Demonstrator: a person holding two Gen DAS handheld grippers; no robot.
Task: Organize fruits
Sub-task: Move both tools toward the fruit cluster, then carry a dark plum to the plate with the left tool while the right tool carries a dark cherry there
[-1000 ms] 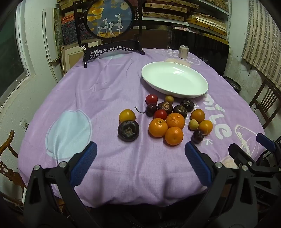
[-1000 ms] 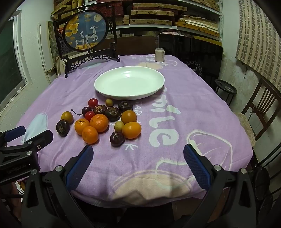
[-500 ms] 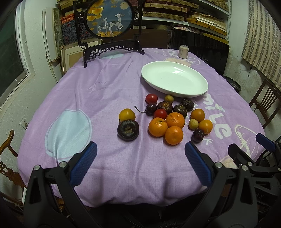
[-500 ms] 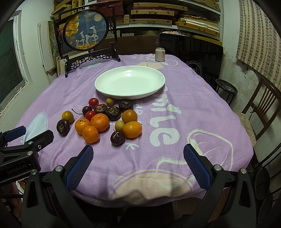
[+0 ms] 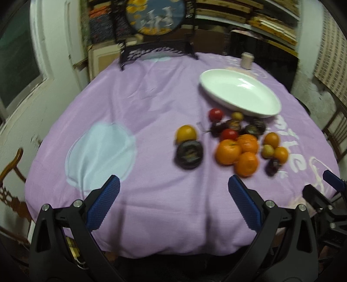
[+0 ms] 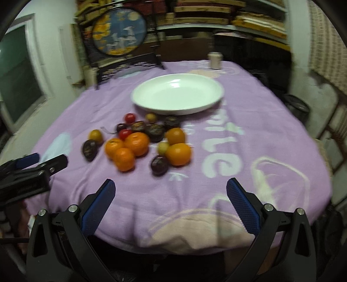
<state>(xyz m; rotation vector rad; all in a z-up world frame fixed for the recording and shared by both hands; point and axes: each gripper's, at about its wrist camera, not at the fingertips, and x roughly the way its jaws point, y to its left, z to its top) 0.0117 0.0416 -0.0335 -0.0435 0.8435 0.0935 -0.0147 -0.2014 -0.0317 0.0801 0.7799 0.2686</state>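
Observation:
A cluster of fruit lies on the purple tablecloth: several oranges (image 5: 237, 149) (image 6: 128, 147), dark plums (image 5: 189, 154) (image 6: 159, 165), red cherry tomatoes (image 5: 215, 114) (image 6: 129, 117) and small yellow fruits. An empty white plate (image 5: 239, 95) (image 6: 177, 93) stands just behind them. My left gripper (image 5: 172, 195) is open and empty, near the table's front edge, short of the fruit. My right gripper (image 6: 170, 195) is open and empty, also at the front edge, right of the left one (image 6: 32, 171).
A round painted screen on a black stand (image 5: 156, 13) (image 6: 119, 34) stands at the table's far side. A small pale jar (image 5: 247, 60) (image 6: 215, 60) sits behind the plate. Wooden chairs (image 5: 336, 130) flank the table. Shelves fill the back wall.
Both grippers have moved forward and slightly left towards the fruit; the views are motion-blurred. The fruit and plate have not moved. Both stay open.

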